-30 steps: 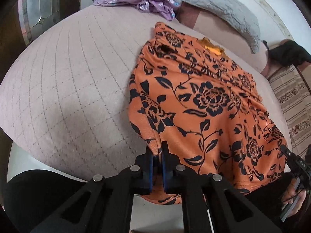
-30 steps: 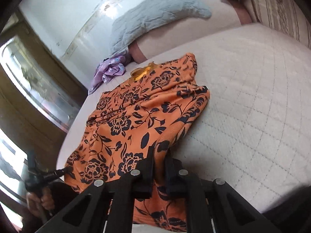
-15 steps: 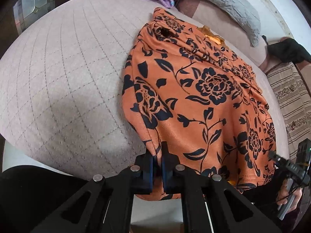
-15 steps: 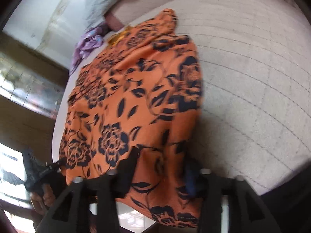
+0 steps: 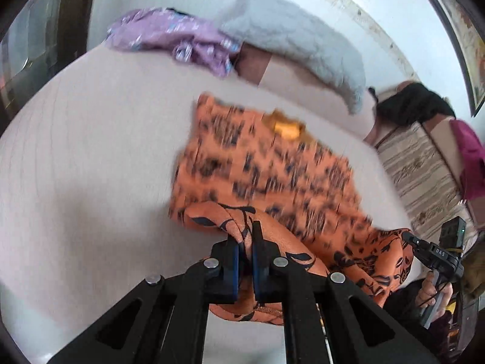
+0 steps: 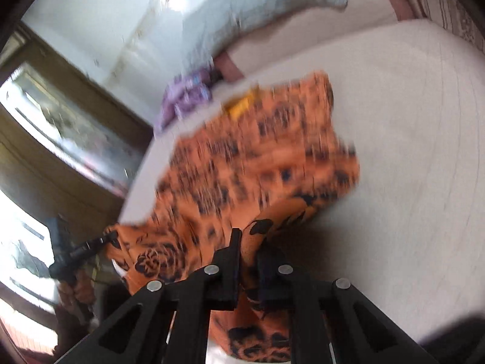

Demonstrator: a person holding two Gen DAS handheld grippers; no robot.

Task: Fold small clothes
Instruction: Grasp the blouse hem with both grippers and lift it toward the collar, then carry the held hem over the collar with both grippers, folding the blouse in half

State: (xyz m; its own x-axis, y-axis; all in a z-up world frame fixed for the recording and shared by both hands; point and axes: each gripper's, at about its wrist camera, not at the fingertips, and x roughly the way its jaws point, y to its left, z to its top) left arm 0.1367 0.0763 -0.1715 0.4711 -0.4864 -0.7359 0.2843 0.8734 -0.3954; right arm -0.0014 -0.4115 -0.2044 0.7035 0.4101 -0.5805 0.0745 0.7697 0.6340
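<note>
Orange fabric with a black floral print, a small garment (image 5: 266, 166), lies spread on the pale quilted bed (image 5: 91, 151), its near hem raised off the cover at two corners. Left tool (image 5: 246, 242): jaws clenched on a gathered fold of the hem at the garment's left near corner; the cloth passes between the blue pads (image 5: 234, 261) and hangs below them. Right tool (image 6: 249, 251): jaws pressed together on the opposite near corner, with printed cloth bunched between the fingers and draping beneath them. In the left wrist view the right tool appears at the right edge, held in a hand (image 5: 432, 291), its tip at the cloth's corner. In the right wrist view the left tool shows at the left edge, likewise at the garment's edge. Between the two grips the hem sags. The far part of the garment is motion-blurred; a yellow patch (image 5: 285, 127) shows at its far end, detail unclear. Beyond it, near the wall, lie a grey pillow (image 5: 303, 42) and a crumpled purple cloth (image 5: 182, 39), well apart from the garment. A striped cover (image 5: 424, 176) lies to the right of the bed.
</note>
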